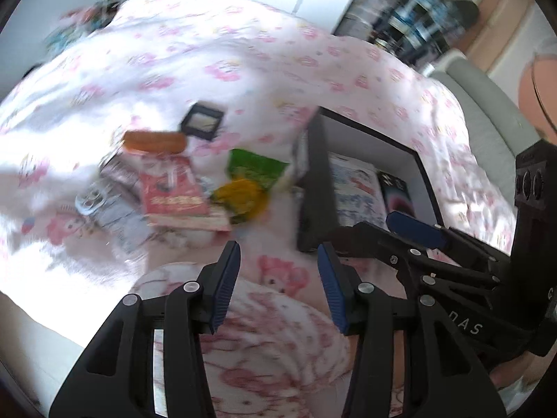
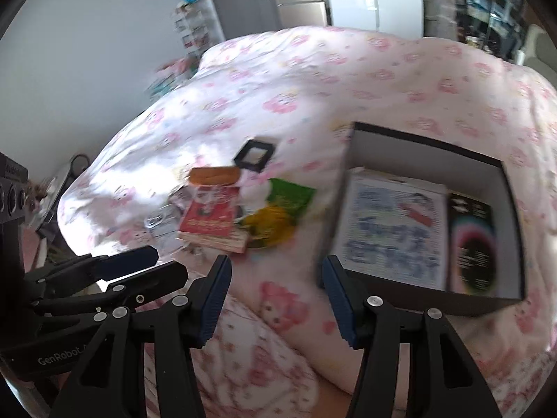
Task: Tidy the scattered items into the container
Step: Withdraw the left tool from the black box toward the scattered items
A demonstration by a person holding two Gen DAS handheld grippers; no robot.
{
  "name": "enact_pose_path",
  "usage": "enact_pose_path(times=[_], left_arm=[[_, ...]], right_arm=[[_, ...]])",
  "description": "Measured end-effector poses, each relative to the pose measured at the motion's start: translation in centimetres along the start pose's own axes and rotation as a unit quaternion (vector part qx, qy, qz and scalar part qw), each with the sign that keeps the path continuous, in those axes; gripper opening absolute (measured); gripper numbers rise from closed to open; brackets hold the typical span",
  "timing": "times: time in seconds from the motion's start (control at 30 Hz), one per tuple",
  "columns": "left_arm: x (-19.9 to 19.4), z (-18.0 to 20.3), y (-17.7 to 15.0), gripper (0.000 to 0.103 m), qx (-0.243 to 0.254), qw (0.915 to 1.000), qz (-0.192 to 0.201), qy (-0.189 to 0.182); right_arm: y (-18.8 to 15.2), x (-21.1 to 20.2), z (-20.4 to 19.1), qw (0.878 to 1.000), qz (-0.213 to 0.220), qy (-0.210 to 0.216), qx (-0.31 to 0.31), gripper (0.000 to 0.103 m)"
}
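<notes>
A black box (image 2: 431, 146) with white inner walls lies on the pink bedcover and holds a blue-printed booklet (image 2: 393, 230) and a black packet (image 2: 473, 247). It also shows in the left wrist view (image 1: 423, 169). Left of it lies a scattered pile: a red book (image 2: 209, 216), a green and yellow packet (image 2: 278, 209), an orange item (image 2: 214, 176), a small black frame (image 2: 256, 155) and a clear item (image 1: 92, 200). My left gripper (image 1: 280, 287) is open and empty. My right gripper (image 2: 275, 299) is open and empty, near the box's near left corner.
The pink patterned bedcover (image 2: 313, 80) covers the whole bed. A pillow with a pink print (image 2: 257, 358) lies just under both grippers. A white shelf rack (image 2: 191, 28) and a door stand behind the bed. A grey chair (image 1: 487, 104) stands at the right.
</notes>
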State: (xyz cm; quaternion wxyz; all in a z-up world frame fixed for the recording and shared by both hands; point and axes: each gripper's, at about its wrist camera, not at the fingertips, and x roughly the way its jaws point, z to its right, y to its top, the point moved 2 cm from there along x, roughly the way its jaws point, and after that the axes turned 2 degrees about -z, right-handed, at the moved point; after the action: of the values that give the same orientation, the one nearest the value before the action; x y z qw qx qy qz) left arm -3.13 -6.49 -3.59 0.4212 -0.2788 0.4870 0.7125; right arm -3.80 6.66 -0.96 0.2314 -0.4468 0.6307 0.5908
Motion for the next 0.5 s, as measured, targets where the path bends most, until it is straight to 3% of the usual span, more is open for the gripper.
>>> enact_pose_path(times=[0.2, 0.33, 0.5], left_arm=[[0.7, -4.8, -0.1, 0.047, -0.04, 0.9992, -0.003, 0.005], [1.6, -7.0, -0.1, 0.048, -0.048, 0.9978, -0.002, 0.045], [3.1, -10.3, 0.0, 0.047, -0.09, 0.995, -0.014, 0.041]], right_arm=[[0.7, 3.9, -3.4, 0.999, -0.038, 0.03, -0.019, 0.052], [1.0, 6.4, -4.9, 0.997, -0.061, 0.042, -0.027, 0.052], [1.1, 9.9, -4.8, 0.994, -0.096, 0.055, -0.018, 0.052]])
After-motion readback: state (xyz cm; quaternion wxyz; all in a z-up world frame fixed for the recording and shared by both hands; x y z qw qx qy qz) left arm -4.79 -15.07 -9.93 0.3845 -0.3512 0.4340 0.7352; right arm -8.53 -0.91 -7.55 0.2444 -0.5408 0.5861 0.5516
